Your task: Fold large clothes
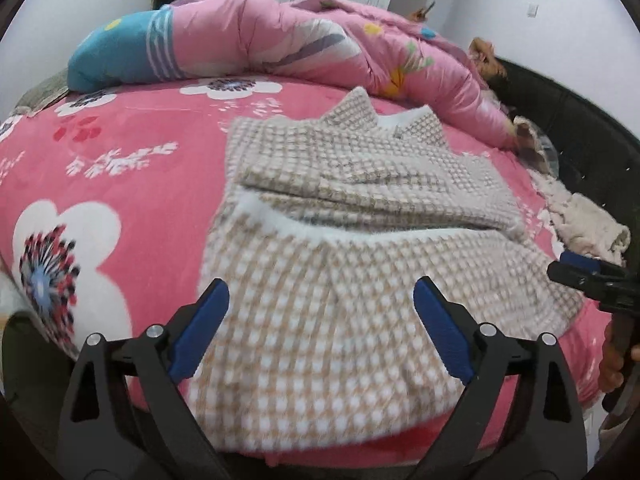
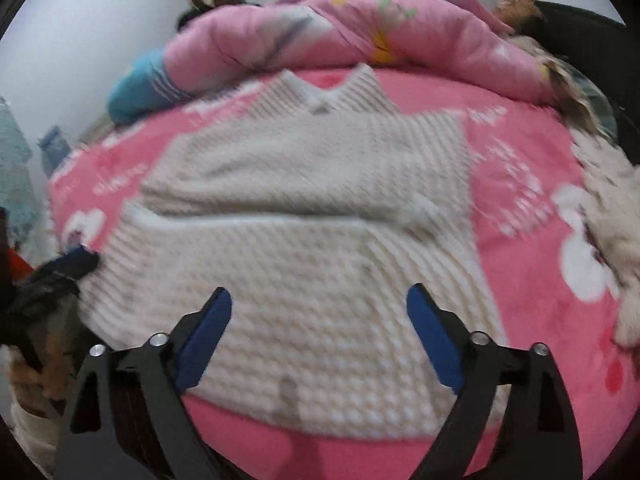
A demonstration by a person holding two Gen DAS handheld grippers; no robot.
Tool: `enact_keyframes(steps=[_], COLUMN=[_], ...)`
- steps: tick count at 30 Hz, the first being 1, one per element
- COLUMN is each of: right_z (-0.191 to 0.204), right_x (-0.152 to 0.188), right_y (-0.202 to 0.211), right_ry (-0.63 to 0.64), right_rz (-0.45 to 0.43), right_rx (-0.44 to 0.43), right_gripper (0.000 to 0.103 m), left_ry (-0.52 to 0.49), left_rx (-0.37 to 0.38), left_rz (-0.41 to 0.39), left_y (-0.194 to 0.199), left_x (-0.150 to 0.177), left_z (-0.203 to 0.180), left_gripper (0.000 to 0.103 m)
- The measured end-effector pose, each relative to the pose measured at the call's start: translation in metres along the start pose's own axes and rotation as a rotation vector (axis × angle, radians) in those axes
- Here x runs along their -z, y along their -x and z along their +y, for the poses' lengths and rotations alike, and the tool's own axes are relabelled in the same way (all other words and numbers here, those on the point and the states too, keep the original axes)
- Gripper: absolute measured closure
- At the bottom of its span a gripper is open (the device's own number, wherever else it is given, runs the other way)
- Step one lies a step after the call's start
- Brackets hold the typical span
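Observation:
A beige-and-white checked fleece garment [image 1: 340, 280] lies spread on the pink flowered bed [image 1: 120, 168], collar pointing away, with a sleeve folded across its middle. It also shows in the right wrist view [image 2: 312, 248]. My left gripper [image 1: 322, 298] is open and empty above the garment's near hem. My right gripper [image 2: 318, 308] is open and empty above the near hem too. The right gripper's tip shows at the right edge of the left wrist view [image 1: 584, 272]. The left gripper's tip shows at the left edge of the right wrist view [image 2: 76, 262].
A pink quilt [image 1: 320, 40] with a blue pillow [image 1: 116, 60] is heaped along the far side of the bed. A crumpled white cloth [image 1: 588, 228] lies at the bed's right edge beside a dark bed frame [image 1: 580, 128].

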State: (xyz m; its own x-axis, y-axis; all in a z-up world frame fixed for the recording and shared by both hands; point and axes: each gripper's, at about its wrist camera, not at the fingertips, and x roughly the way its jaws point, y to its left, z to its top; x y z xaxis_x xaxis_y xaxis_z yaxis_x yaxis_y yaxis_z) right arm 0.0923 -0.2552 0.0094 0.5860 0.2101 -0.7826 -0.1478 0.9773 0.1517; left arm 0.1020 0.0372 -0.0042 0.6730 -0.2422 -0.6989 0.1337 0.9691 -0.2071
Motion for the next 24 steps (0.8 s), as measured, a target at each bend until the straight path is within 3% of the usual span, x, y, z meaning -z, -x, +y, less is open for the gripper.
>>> enact_keyframes(steps=[4,7,9,24], right_z=[0.018,0.016,0.011,0.013], right_x=[-0.008,-0.006,0.000,0.001], right_y=[-0.027,-0.064,-0.088,-0.097], right_ry=[0.005,-0.021,-0.040,-0.030], right_rz=[0.016,0.091,0.162,0.154], right_rx=[-0.020,-0.001,0.011,0.026], right_gripper=[0.016,0.016,0.012,0.007], left_ry=[-0.007,-0.013,-0.037,-0.029], left_rx=[-0.040,-0.096,-0.122,-0.133], left_rz=[0.076,0.139,0.111,0.114], left_y=[-0.039,-0.069,-0.070,-0.071], left_x=[-0.006,0.001,0.006,0.007], left_z=[-0.008,-0.007,-0.013,-0.015], left_gripper=[0.013,0.011,0.008,0.008])
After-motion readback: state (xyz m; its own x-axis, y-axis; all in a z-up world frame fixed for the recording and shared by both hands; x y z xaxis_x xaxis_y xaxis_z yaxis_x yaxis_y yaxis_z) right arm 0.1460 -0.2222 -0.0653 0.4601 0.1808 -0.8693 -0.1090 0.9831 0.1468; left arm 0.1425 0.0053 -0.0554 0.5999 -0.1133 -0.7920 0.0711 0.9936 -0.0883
